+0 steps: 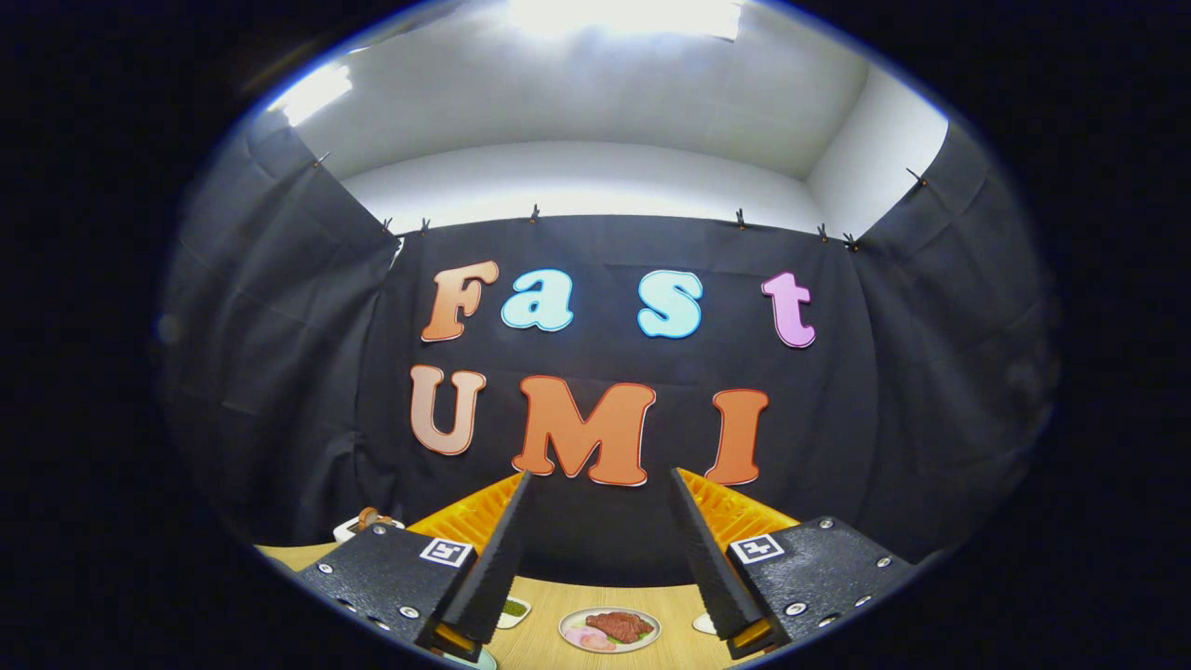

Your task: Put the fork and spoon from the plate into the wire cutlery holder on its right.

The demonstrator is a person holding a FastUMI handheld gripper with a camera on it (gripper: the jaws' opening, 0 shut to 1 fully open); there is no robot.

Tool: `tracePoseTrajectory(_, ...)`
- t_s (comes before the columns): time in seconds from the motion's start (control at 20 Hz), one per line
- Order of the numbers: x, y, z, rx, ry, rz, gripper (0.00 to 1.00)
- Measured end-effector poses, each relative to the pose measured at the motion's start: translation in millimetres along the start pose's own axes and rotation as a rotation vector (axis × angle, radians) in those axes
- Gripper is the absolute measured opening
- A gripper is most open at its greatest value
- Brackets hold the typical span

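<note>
My gripper is held high and points at the booth's back wall, with its two fingers wide apart and nothing between them. Far below, between the fingers' bases, a round white plate lies on the wooden table. It carries a dark red, meat-like piece and something pink.
A small white dish with green contents lies left of the plate, partly behind the left finger. A white thing peeks out beside the right finger. A white and orange object stands at the table's far left, near the cloth wall.
</note>
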State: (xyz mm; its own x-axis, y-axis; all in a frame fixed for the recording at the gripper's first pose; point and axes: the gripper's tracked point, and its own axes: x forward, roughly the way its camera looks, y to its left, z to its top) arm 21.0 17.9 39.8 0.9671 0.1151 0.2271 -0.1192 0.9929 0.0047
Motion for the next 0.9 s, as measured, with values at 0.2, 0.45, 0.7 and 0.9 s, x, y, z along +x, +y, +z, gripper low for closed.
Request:
tracePoseTrajectory(0.2,3.1,8.1,-13.3,-0.003,0.025,0.017,0.86)
tracePoseTrajectory(0.45,5.2,18.8,-16.6,0.009,0.04,0.038,0.87)
tracePoseTrajectory(0.7,7.3,24.0,-26.3,0.012,0.066,0.036,0.88)
tracePoseTrajectory(0.9,9.9,26.3,-36.5,0.023,0.101,0.018,0.9)
